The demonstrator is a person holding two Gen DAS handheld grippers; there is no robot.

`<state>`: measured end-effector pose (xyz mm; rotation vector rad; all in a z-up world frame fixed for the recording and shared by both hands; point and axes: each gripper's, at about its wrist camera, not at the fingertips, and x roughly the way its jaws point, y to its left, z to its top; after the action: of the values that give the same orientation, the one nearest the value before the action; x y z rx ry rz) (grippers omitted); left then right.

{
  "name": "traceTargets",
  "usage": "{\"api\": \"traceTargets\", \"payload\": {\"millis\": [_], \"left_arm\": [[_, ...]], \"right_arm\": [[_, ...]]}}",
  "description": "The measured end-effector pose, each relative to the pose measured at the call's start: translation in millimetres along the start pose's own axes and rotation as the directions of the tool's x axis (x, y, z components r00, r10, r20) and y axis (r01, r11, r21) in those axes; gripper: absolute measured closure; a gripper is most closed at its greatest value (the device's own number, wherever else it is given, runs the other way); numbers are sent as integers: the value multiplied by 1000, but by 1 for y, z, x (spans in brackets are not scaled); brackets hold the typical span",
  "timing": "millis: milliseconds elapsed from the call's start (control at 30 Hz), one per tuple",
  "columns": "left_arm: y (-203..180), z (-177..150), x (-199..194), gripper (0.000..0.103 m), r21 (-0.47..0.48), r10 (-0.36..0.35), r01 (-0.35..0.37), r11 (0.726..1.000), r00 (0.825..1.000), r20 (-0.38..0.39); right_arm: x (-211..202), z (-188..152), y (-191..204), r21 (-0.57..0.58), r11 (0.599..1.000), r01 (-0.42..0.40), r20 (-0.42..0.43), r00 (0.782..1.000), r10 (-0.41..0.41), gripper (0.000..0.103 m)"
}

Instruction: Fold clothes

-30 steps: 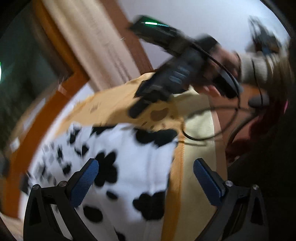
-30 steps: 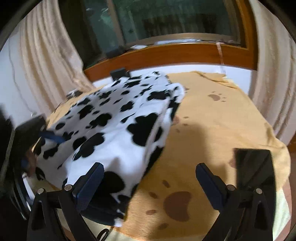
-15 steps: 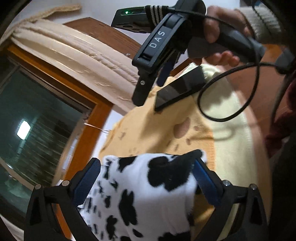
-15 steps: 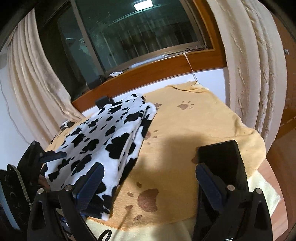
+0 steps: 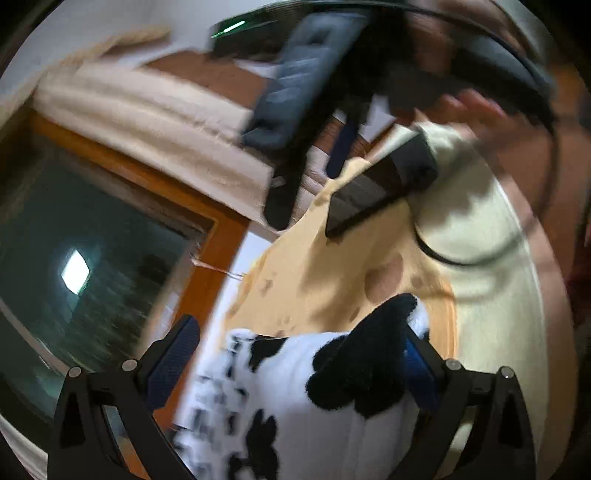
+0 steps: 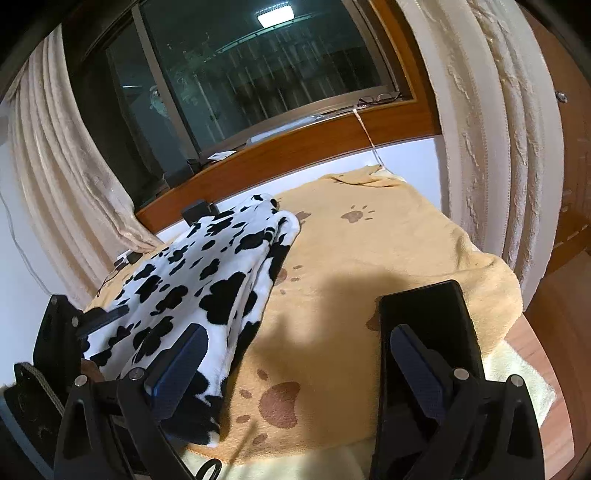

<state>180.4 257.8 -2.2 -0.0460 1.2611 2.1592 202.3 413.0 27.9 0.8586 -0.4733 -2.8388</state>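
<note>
Cow-print garment [image 6: 207, 280] folded lengthwise, long axis toward window [image 6: 258, 74]

A dark window [image 6: 266, 70] with a wooden frame [image 6: 295, 147] is reflecting a ceiling lamp [image 6: 276, 16] (it is night outside). Cream curtains [image 6: 495, 122] are hanging at both sides, beside a white wall [image 6: 14, 258].

Your right gripper [image 6: 295, 369] hangs wide open over the tan paw-print blanket [image 6: 388, 251]; folded black-and-white cow-print fleece [image 6: 207, 280] lies left.
</note>
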Motion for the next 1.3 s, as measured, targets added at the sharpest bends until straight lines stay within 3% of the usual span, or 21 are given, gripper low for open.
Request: {"api": "traceTargets", "payload": {"millis": [67,133,200,267,367,467,533,600,700,867,967,1033,1133,1200,1233,1300], "left_arm": [[32,-5,1,10,-199,-56,57,978,998,10],[65,-12,1,12,-391,-101,107,914,994,34],[105,-31,-5,12,-568,-109,135,812,991,80],[144,-50,-11,12,-713,-105,163,682,987,125],[186,-76,-20,12,-817,-69,189,545,981,181],[214,-90,-31,12,-862,-25,209,462,975,222],[225,-96,-38,12,-872,-1,219,437,970,243],[232,-98,-45,12,-872,21,222,436,966,257],[235,-100,-45,11,-861,18,229,454,964,266],[216,-101,-40,4,-828,-87,270,491,961,262],[192,-95,-38,0,-792,-157,282,541,959,234],[172,-84,-35,0,-739,-218,297,605,954,205],[140,-66,-34,0,-620,-254,291,728,956,150],[122,-57,-34,0,-544,-240,265,796,964,117],[116,-54,-35,0,-516,-233,254,818,967,107],[115,-54,-37,0,-505,-228,248,826,968,102]], "right_arm": [[-2,0,1,-6,1000,2,12,1000,-2,2],[-5,1,1,-7,1000,4,27,1000,-4,2],[-6,2,-2,10,1000,12,34,999,-12,2],[-4,2,-6,30,999,23,27,999,-24,2],[3,2,-7,31,999,42,3,999,-42,2],[11,0,6,-23,999,41,-29,999,-42,2],[18,-2,18,-63,998,18,-63,998,-22,2],[29,-6,33,-103,995,-1,-126,992,-12,2],[49,-17,55,-180,983,41,-235,968,-83,2],[54,-25,64,-225,970,96,-265,951,-156,2],[40,-15,51,-147,978,147,-220,959,-177,2],[30,-8,37,-84,983,165,-208,961,-179,2],[20,-4,18,42,996,80,-225,972,-69,2],[19,-7,10,157,985,-66,-242,965,103,2],[21,-10,9,206,969,-135,-245,952,185,3],[28,-16,11,263,938,-224,-252,923,291,12]]}}
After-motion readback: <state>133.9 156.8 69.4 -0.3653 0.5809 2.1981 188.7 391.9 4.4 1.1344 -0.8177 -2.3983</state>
